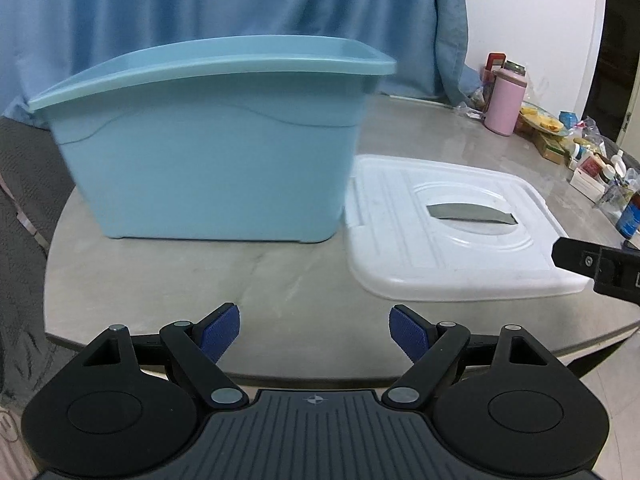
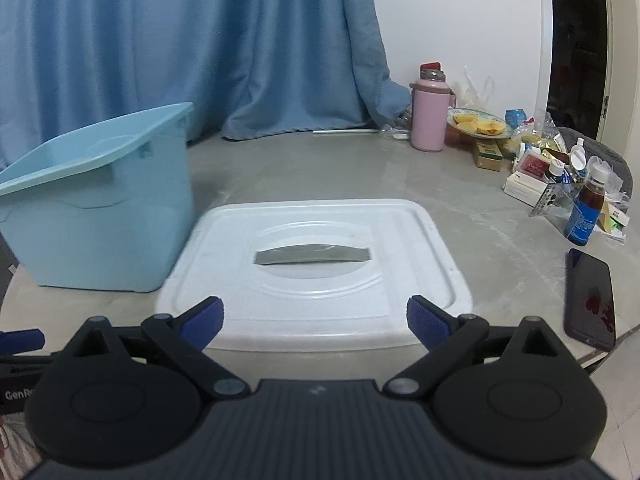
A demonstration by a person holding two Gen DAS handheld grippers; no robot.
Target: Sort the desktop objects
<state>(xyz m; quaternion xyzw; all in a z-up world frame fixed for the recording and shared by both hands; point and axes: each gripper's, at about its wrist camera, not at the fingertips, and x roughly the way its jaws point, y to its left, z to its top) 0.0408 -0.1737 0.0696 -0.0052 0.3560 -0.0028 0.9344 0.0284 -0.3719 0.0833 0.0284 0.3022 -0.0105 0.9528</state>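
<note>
Your left tongs (image 1: 315,330) stand wide with nothing between the blue pads (image 1: 218,332), hanging over the near edge of the grey bench (image 1: 280,280). Ahead of them and a little left sits the blue bin (image 1: 208,160), upright and without a lid, well apart from the tips. The white lid (image 1: 448,236) lies flat on the bench just right of the bin, ahead and right of these tongs; whether lid and bin touch is hard to tell.

Your right tongs (image 2: 315,320) also stand wide and hold nothing. The lid (image 2: 316,264) lies straight ahead of them, its near edge showing between the two tips, with its handle slot facing up. The bin (image 2: 100,208) stands to their left, beside the lid.

A dark phone (image 2: 590,300) lies near the bench's right edge, right of the lid. Farther back on the right stand a pink flask (image 2: 430,116), a plate of yellow food (image 2: 478,124) and a clutter of small bottles and boxes (image 2: 568,184). A blue curtain (image 2: 192,40) hangs behind.
</note>
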